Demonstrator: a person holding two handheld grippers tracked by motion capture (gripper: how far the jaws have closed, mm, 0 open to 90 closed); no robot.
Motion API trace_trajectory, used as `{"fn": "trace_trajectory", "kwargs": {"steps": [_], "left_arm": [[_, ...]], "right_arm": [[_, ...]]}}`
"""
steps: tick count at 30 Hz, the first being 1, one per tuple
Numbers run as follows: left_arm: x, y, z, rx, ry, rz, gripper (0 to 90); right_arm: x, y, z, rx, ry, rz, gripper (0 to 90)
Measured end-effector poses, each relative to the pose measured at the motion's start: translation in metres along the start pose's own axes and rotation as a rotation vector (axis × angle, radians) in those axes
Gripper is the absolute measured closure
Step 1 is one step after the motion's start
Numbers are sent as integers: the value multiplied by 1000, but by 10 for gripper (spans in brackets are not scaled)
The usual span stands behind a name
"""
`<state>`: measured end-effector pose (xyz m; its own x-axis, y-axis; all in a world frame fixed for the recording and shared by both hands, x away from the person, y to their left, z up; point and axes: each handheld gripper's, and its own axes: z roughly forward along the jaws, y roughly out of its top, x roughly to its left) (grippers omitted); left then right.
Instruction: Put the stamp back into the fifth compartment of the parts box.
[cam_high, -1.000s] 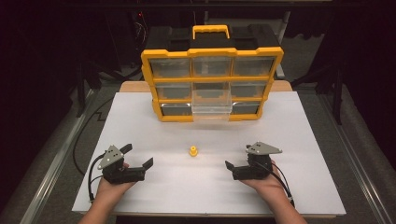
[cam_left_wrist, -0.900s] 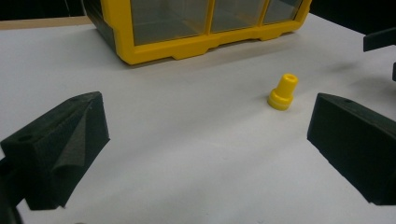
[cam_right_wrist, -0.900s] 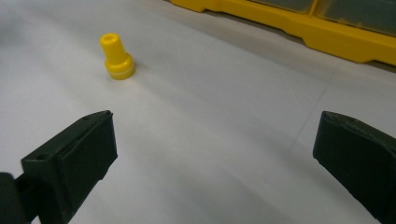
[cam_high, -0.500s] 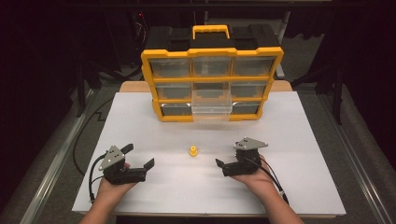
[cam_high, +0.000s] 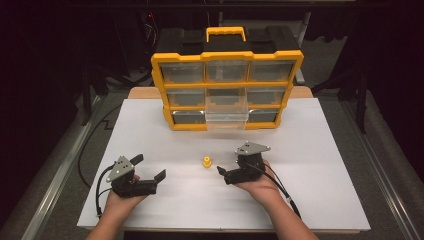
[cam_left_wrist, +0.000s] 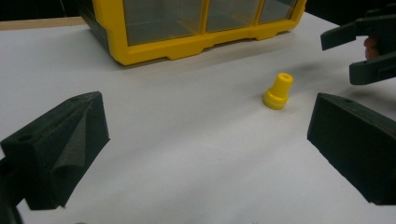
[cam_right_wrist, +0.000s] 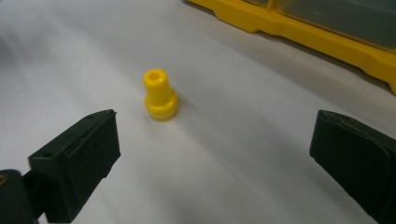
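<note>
On the left, the left gripper (cam_high: 150, 169) rests low on the white worktop (cam_high: 320, 150), its fingers (cam_left_wrist: 60, 149) spread wide and empty, well apart from the work. In the middle stands the small yellow plug (cam_high: 206, 162), near the front of the worktop and well short of the yellow organiser (cam_high: 227, 87), whose clear middle drawer (cam_high: 226, 116) is pulled out. The plug stands upright on its wider collar, long axis vertical, hollow neck pointing up. Just to its right, the right gripper (cam_high: 225, 170) faces it with fingers (cam_right_wrist: 74, 158) released. This looks like the approach; next, the fingers need to straddle the neck and close.
</note>
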<state>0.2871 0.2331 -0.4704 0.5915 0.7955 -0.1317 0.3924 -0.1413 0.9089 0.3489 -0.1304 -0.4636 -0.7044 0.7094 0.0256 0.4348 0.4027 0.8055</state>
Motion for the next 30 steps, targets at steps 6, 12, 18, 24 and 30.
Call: {"fn": "trace_trajectory", "kwargs": {"steps": [6,12,18,24,30], "left_arm": [[1,0,2,2,-3,3,1],[0,0,0,-3,-6,9,1],[0,2,-2,-15,-17,14,1],[0,1,-2,-14,-20,16,1],[2,1,-3,-17,-16,18,1]], "right_arm": [[4,3,8,-5,25,-5,118],[9,8,17,-5,65,-4,218],[13,11,27,-5,87,-11,410],[18,16,36,-24,111,-14,546],[22,18,46,-14,127,-47,610]]}}
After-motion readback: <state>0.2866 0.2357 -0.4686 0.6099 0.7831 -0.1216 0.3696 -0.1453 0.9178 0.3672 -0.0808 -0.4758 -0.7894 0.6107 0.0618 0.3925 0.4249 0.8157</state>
